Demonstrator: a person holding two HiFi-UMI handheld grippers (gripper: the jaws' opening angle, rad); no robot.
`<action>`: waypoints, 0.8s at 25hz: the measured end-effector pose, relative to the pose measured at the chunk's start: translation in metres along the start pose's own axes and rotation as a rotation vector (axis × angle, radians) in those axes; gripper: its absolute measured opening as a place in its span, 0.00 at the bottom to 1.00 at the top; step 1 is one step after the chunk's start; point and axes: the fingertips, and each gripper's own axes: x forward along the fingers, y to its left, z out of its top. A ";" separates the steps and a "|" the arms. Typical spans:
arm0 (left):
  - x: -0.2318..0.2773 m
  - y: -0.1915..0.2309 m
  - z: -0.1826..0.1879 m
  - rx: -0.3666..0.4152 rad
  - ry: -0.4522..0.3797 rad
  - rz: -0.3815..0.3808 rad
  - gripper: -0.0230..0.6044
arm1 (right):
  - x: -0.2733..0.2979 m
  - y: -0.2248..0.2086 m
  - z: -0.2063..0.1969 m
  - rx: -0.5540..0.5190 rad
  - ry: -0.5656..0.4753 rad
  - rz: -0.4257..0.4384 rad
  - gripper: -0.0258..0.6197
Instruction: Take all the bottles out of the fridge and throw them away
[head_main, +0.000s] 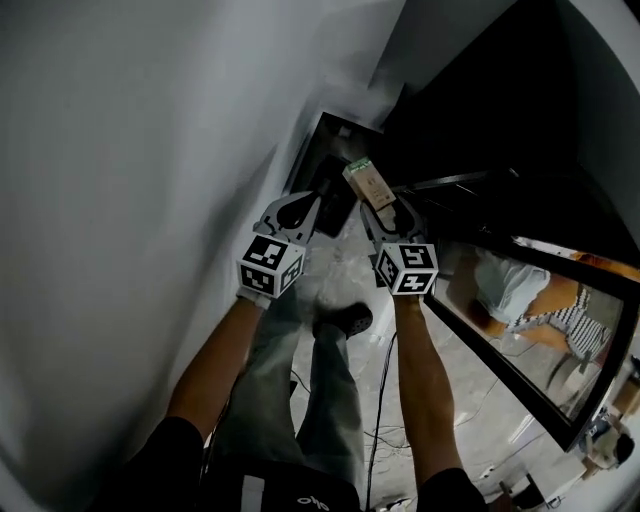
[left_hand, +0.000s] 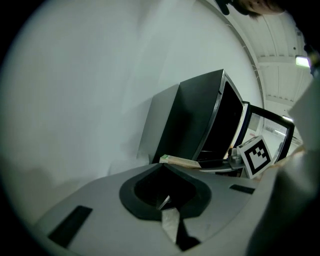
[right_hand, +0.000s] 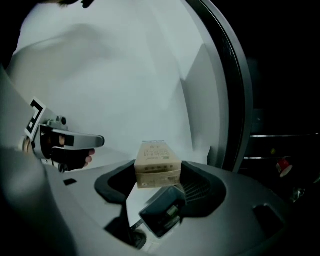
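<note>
Fingers of the right gripper (right_hand: 158, 169) clamp a beige carton (right_hand: 156, 154) near the open fridge (left_hand: 196, 120); left gripper (left_hand: 163, 167) fingers closed, empty.

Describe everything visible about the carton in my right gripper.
The carton is a small beige box, cardboard by its look, with fine print on its faces and a greenish far end. It looks closed and undented. The right gripper clamps its near end; the rest juts forward, touching nothing else.
</note>
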 end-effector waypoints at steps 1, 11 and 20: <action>0.006 0.001 -0.009 0.001 0.007 -0.003 0.03 | 0.005 -0.003 -0.011 0.004 0.010 0.002 0.47; 0.041 0.024 -0.063 -0.012 0.042 0.004 0.03 | 0.028 -0.020 -0.080 0.006 0.100 0.005 0.47; 0.046 0.035 -0.065 -0.016 0.043 0.009 0.03 | 0.050 -0.006 -0.090 -0.002 0.130 0.035 0.47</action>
